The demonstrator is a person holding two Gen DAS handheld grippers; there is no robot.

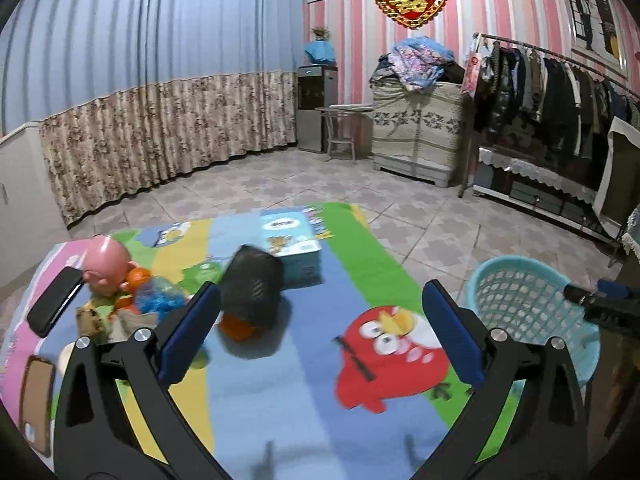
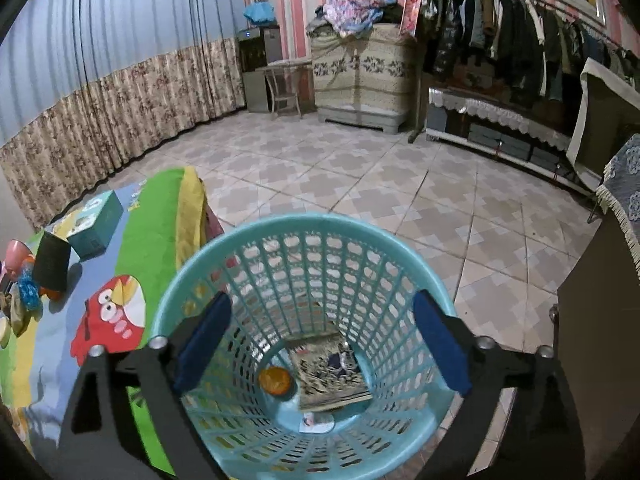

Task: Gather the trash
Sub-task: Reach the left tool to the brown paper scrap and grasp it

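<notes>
1. The right gripper hangs above the turquoise basket, its blue pads spread wide with nothing between them. Directly below the gap between the fingers, on the basket floor, lie an orange round piece and a printed paper packet; the place suits a drop straight into the bin.
2. The left gripper is also fully open and empty, pointing down over the cartoon play mat, so it looks ready for another pick.
3. Remaining clutter sits beyond and to the left of the left fingers: a black mesh object just past the left fingertip, resting on something orange, then a blue crinkled wrapper and a pink toy further left.
4. A teal box lies beyond the black object.
5. The basket stands off the mat's edge, right of the left gripper's right finger, near enough for short carries.
6. My judgement: collecting is partway done.
</notes>
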